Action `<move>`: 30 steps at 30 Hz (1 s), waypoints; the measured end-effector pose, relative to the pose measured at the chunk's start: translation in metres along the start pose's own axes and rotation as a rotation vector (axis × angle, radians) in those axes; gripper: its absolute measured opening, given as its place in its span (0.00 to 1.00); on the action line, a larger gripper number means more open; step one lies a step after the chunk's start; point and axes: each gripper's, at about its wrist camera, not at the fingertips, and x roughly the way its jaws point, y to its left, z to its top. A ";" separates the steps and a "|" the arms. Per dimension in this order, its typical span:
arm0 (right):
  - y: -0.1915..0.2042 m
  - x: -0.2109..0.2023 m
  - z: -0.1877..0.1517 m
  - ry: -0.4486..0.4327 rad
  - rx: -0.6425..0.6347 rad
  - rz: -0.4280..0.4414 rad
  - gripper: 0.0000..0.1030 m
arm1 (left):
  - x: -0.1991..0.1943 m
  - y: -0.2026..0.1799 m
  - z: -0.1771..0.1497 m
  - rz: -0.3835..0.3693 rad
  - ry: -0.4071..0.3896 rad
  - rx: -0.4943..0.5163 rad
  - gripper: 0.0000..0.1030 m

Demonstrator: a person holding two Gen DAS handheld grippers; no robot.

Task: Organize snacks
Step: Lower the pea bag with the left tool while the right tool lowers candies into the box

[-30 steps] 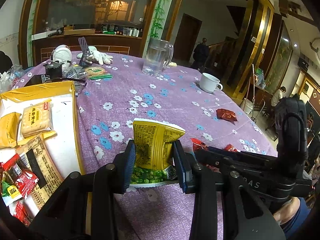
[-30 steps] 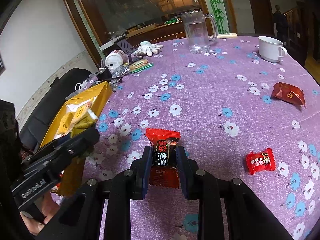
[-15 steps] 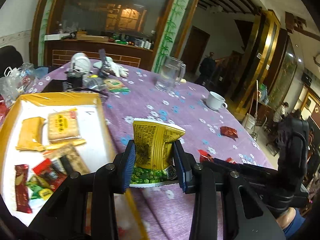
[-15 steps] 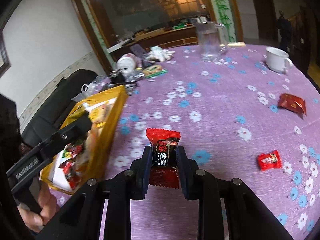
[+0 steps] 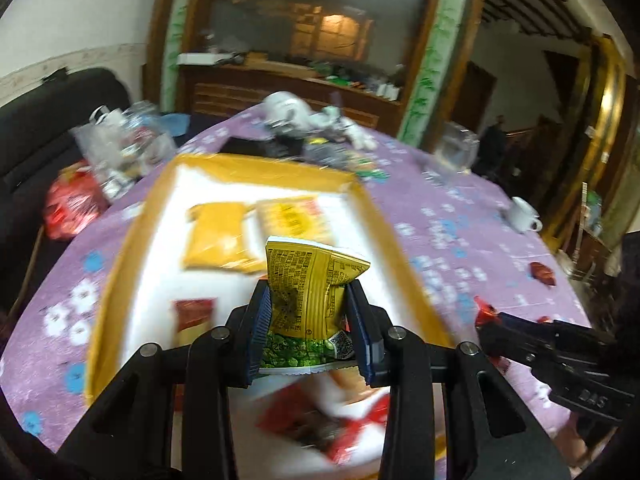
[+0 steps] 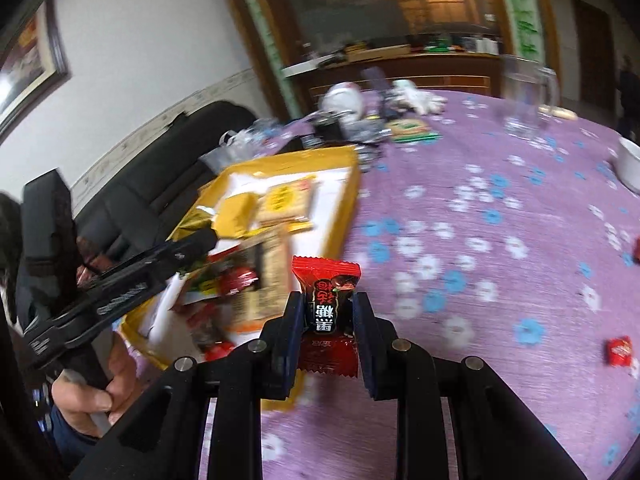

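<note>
The left gripper (image 5: 308, 320) pinches a crumpled yellow-and-green snack packet (image 5: 310, 300) above the yellow-rimmed white tray (image 5: 120, 264); the right gripper (image 6: 326, 316) clamps a red wrapped candy (image 6: 326, 300) beside it. Releasing early could drop either onto the purple flowered surface (image 6: 500, 280).

The left gripper (image 5: 308, 320) clamps a yellow packet (image 5: 310, 292) upright over a yellow-rimmed tray (image 5: 256, 166). Two yellow packs (image 5: 218, 236) lie at 11 o'clock of it, blurred red snacks (image 5: 320, 424) at 6. The right gripper (image 5: 490, 318) sits at 3 o'clock, a white cup (image 5: 524, 214) at 2.
</note>
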 end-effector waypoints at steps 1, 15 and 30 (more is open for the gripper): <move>0.006 0.005 0.000 0.007 -0.013 0.010 0.24 | 0.002 0.006 -0.003 0.020 0.004 -0.007 0.34; 0.056 0.062 -0.016 0.114 -0.138 0.128 0.24 | 0.018 0.007 -0.010 0.155 0.047 0.034 0.36; 0.059 0.058 -0.019 0.105 -0.169 0.146 0.24 | 0.022 0.007 -0.010 0.187 0.066 0.037 0.38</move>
